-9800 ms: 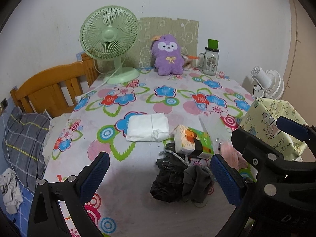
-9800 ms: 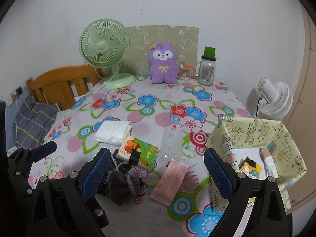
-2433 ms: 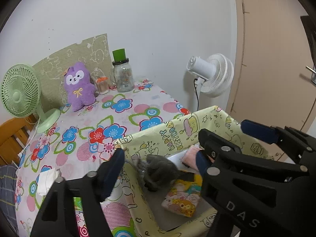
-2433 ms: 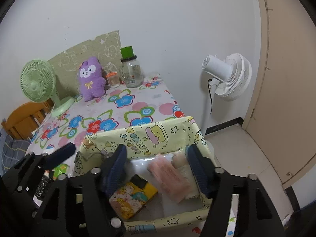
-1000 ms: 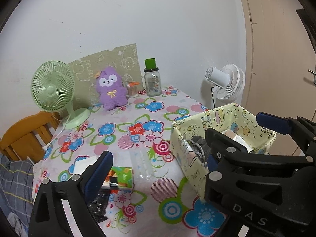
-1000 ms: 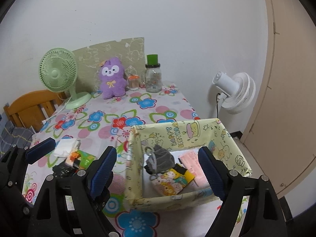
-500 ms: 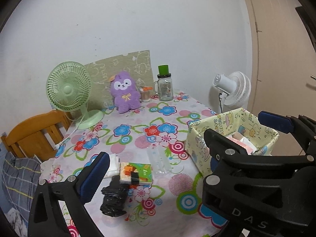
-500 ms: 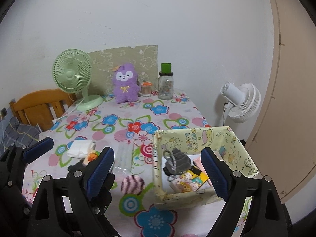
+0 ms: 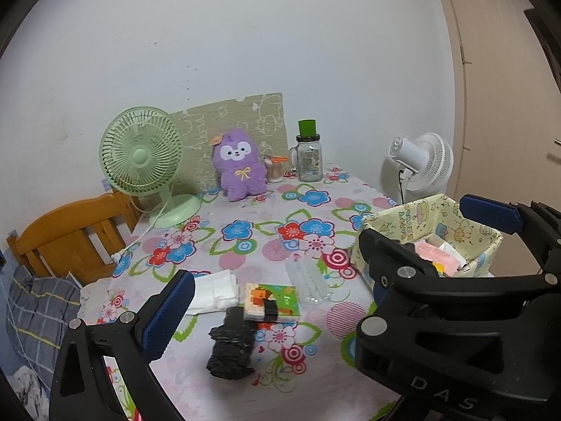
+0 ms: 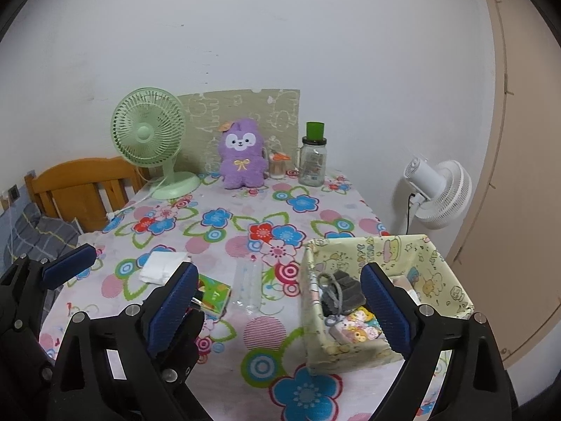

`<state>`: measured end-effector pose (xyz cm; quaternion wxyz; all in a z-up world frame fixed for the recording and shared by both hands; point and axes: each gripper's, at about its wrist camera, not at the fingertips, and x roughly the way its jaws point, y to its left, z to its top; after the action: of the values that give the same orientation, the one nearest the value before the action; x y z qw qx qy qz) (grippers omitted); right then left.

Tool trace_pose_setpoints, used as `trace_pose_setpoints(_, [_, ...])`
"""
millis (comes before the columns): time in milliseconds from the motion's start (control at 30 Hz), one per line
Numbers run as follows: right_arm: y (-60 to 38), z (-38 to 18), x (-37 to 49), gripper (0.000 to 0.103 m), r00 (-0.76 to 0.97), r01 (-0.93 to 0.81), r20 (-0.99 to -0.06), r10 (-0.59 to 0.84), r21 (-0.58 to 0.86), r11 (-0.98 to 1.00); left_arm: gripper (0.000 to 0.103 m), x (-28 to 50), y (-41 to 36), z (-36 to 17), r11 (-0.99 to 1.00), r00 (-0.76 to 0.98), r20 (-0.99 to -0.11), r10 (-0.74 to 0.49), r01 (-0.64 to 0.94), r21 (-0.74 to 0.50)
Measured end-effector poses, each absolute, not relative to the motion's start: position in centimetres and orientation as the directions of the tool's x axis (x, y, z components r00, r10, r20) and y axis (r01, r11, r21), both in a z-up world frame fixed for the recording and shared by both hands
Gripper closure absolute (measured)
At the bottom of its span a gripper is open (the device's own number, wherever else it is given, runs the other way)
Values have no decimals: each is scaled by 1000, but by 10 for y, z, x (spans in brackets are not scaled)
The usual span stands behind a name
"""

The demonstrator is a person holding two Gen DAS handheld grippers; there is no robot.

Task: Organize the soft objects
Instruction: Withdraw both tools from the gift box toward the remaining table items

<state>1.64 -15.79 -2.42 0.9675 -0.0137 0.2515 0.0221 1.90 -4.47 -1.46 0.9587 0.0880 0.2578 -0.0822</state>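
Both grippers have drawn back from the yellow box (image 10: 426, 273), the grey pouch (image 10: 345, 293) now lying inside it; left gripper (image 9: 277, 301) and right gripper (image 10: 277, 301) gape empty; black crumpled bag (image 9: 231, 345), lower centre of left view: light, limp, slippery, pinch mid-bunch; white folded cloth (image 9: 214, 289) left-centre: soft, grip the edge.

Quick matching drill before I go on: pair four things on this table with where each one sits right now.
Things:
1. grey pouch
2. black bag
3. purple plush
4. white folded cloth

Places:
A. back of the table, by the wall
B. inside the yellow fabric bin
C. nearest table edge, in front of the green packet
D. left of the green packet

Pairs: 1-B, 2-C, 3-A, 4-D
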Motion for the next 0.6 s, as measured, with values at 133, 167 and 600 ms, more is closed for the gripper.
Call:
trace_pose_setpoints(133, [-148, -25, 18, 6, 873, -61, -486, 46, -16, 998, 0, 20, -33, -17, 975, 855, -509, -101, 187, 120])
trace_pose_setpoints(167, [-146, -26, 18, 6, 873, -64, -486, 48, -16, 998, 0, 20, -30, -18, 976, 854, -511, -98, 182, 117])
trace_pose_setpoints(600, [-115, -42, 36, 6, 853, -111, -515, 87, -15, 994, 0, 34, -1, -36, 984, 837, -543, -67, 144, 101])
